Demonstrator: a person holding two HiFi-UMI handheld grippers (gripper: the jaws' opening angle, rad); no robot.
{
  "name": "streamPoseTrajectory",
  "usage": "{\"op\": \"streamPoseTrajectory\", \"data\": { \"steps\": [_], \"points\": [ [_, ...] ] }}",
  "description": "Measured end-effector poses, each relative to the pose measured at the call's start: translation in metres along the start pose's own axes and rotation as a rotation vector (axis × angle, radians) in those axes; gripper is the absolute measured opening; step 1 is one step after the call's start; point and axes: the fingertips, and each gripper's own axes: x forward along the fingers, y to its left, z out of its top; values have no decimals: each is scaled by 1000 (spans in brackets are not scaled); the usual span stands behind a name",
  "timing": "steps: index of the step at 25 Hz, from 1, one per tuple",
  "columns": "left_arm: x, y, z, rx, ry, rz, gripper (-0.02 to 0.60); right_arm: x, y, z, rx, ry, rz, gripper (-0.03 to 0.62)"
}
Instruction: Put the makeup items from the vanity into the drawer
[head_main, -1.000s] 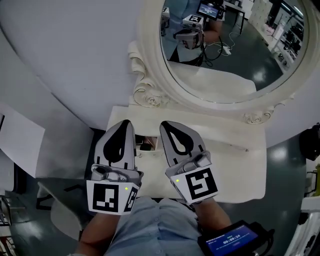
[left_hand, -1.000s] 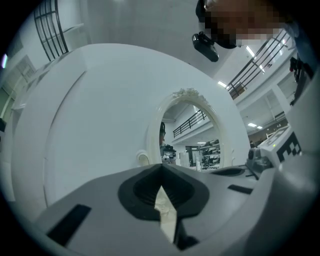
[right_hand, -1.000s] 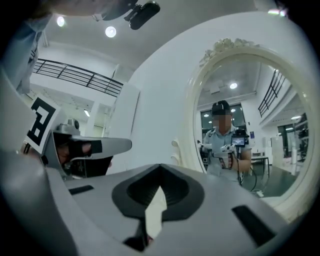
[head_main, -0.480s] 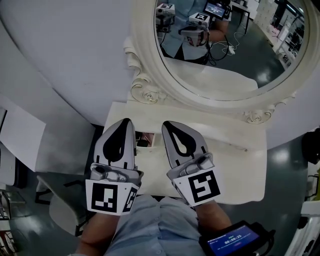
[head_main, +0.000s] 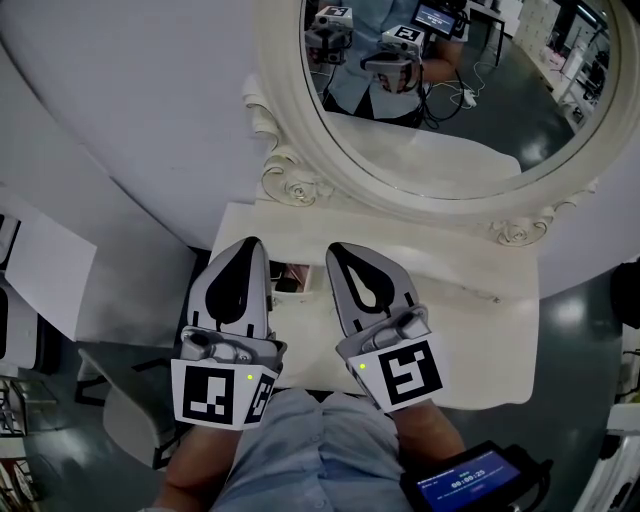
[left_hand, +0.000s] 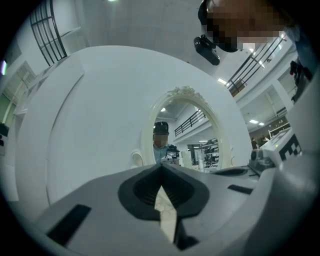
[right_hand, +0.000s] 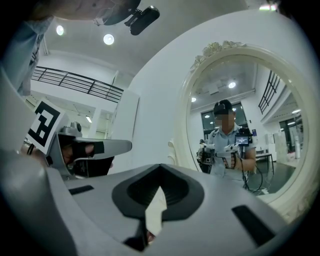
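Cream-white counter (head_main: 480, 340) with a curved edge. At its back, a big oval mirror (head_main: 450, 110) in a curly white frame. On the top, to the right, one thin pale stick (head_main: 466, 288), lying flat.

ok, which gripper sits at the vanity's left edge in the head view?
The left gripper: it overlaps the left edge of the vanity top. The right gripper shows over the top, nearer its middle. Both are shut.
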Motion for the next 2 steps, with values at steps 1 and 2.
{"op": "streamPoseTrajectory", "data": {
  "steps": [1,2],
  "points": [
    [0,0,0,1,0,1,-2,0,0,0,-1,-1,2,2],
    [0,-1,0,2,0,3,-2,-1,0,-1,-1,-2,3,2]
  ]
}}
